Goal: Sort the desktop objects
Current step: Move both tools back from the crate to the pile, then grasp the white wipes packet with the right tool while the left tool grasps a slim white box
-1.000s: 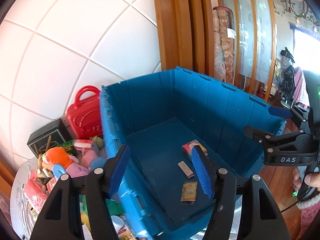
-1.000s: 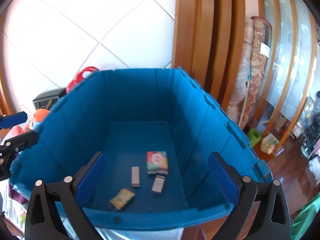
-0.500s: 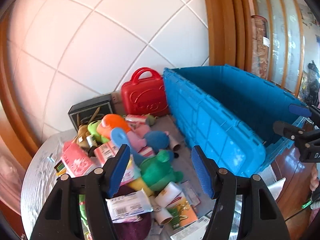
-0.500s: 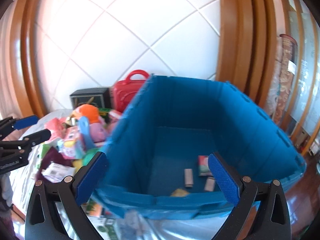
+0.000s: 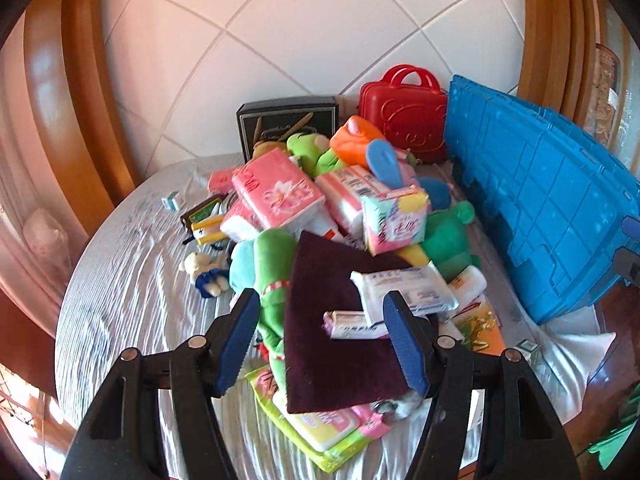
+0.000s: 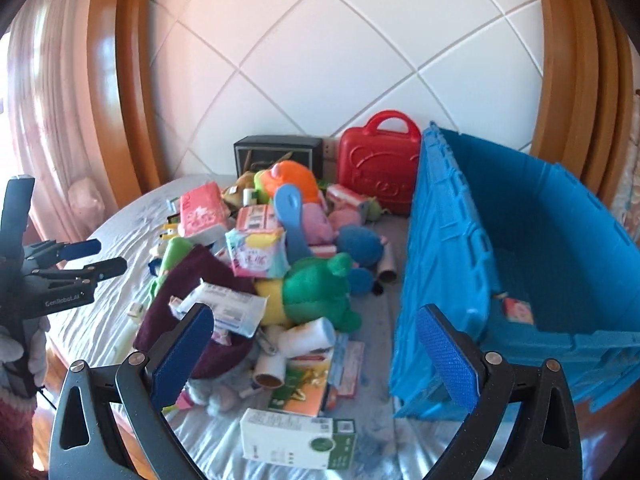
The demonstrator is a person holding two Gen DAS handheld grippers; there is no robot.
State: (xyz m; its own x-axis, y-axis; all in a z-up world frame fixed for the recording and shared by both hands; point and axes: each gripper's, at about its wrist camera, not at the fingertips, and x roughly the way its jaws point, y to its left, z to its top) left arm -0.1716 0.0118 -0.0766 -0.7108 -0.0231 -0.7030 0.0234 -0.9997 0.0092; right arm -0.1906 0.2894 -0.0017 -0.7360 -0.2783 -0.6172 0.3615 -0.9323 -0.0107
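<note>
A mixed heap of desktop objects is found on the cloth-covered round table point(image 5: 120, 288), with the blue crate point(image 6: 520, 264) standing at its 3 o'clock edge. The left gripper point(image 5: 320, 332) is held above the near part of the heap, jaws apart with nothing between the pads. The right gripper point(image 6: 316, 350) is likewise seen with jaws wide apart and empty, poised over the gap between heap and crate.

Directly ahead of the left gripper, at 12 o'clock, a white wipes pack point(image 5: 404, 290) lies on a maroon cloth point(image 5: 332, 320). The pack is judged light, soft and film-wrapped, hence somewhat slippery; a grip across its short width, at the middle, is advised. The cloth is limp and would drape if lifted. The green plush toy point(image 6: 320, 292) is judged light and compressible, best pinched at the body. The pink tissue pack point(image 5: 278, 194), at 11 o'clock, is soft and bulky. Contents of the crate are only partly visible.
</note>
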